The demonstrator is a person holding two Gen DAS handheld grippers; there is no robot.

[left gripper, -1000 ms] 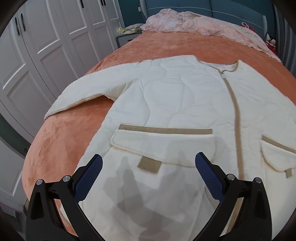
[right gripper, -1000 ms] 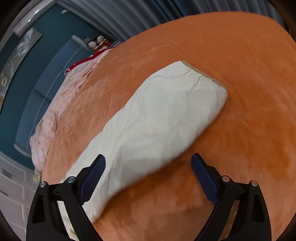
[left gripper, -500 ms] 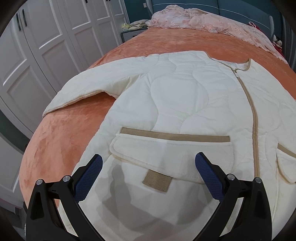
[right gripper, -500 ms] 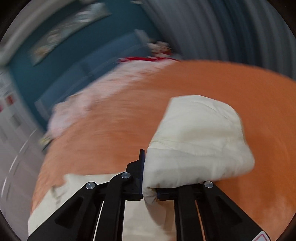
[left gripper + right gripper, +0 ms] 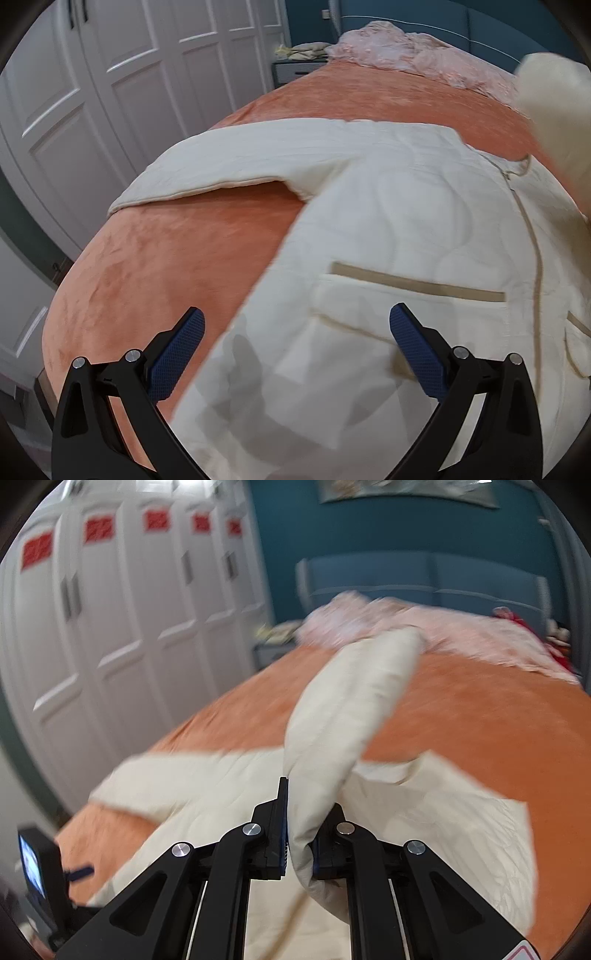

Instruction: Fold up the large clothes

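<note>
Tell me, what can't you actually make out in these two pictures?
- Jacket hem: left wrist view, cut off by the bottom edge and the left tool.
- Sleeve cuff: right wrist view, motion blur smears it.
- Fabric pinched inside the right tool: hidden by its own fingers.
- Small screen: right wrist view, too small and blurred.

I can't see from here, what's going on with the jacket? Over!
Right gripper shut on one sleeve of the cream quilted jacket, sleeve lifted. Left gripper open, empty, above the hem. Nothing in the way on the orange bedspread.
</note>
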